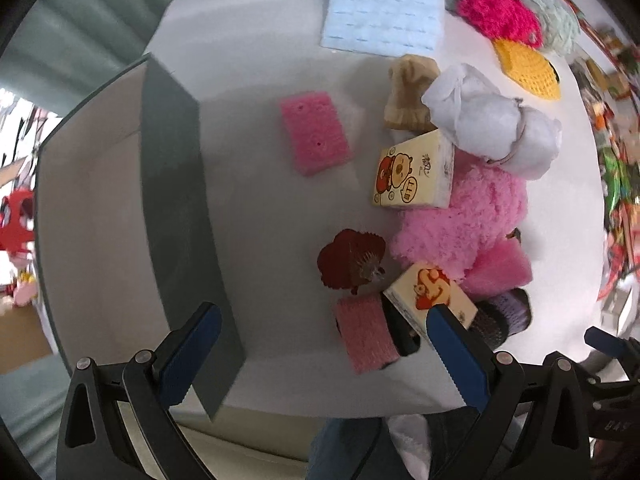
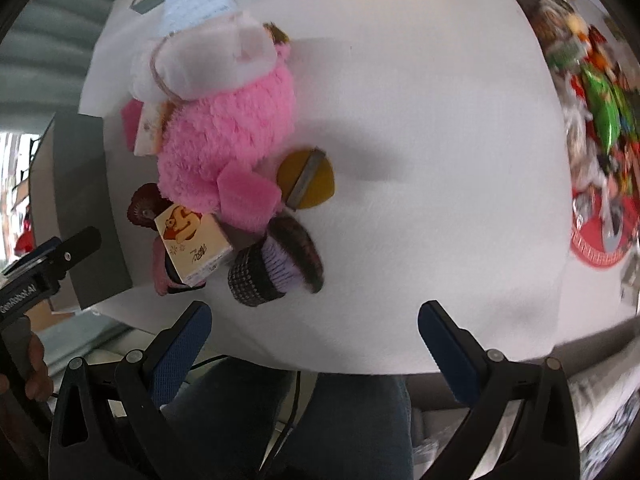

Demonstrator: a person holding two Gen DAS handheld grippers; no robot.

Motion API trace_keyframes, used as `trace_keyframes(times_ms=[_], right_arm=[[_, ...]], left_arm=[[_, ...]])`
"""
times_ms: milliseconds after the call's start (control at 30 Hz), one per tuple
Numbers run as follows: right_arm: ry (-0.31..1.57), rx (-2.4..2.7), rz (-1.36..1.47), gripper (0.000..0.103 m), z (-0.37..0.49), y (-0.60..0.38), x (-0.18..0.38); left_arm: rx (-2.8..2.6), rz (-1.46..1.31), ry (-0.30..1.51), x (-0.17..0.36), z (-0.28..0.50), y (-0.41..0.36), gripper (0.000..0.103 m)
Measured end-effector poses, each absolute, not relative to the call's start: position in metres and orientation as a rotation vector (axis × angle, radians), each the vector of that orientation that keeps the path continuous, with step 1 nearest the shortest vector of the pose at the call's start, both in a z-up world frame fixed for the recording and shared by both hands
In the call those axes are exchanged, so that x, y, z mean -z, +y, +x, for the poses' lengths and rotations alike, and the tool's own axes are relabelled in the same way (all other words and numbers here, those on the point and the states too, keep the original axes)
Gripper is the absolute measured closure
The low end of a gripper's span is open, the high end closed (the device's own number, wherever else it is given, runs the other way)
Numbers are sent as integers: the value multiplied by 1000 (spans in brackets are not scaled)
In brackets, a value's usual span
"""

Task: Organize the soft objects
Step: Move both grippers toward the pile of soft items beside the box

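A heap of soft things lies on the white table (image 1: 256, 216): a fluffy pink plush (image 1: 460, 220), a white drawstring pouch (image 1: 492, 124), two tissue packs (image 1: 412, 172), a pink sponge (image 1: 316, 132), a pink scrub pad (image 1: 366, 332), a dark red knit piece (image 1: 348, 260) and a purple-black knit cup (image 2: 276, 260). My left gripper (image 1: 320, 356) is open and empty above the near edge, just short of the scrub pad. My right gripper (image 2: 316, 356) is open and empty, near the knit cup. An open grey box (image 1: 176, 216) stands at the left.
A blue quilted cloth (image 1: 384, 16), a magenta puff (image 1: 500, 12), a yellow crochet piece (image 1: 528, 68) and a beige knit item (image 1: 408, 92) lie at the far side. A yellow disc with a grey strip (image 2: 306, 180) lies beside the plush. Cluttered packets (image 2: 600, 128) sit at the right.
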State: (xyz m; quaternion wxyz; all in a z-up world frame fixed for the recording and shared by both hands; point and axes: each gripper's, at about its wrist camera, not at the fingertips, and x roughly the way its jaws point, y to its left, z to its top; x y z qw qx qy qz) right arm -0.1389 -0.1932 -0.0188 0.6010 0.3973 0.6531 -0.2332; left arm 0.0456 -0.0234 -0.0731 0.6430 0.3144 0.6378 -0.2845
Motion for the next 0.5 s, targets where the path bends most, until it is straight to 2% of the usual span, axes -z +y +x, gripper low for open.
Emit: trace_keyframes(times_ms=[500], right_arm=[[1557, 661, 935, 0, -131, -165, 31]], left_arm=[[690, 829, 1463, 145, 69, -42, 0]])
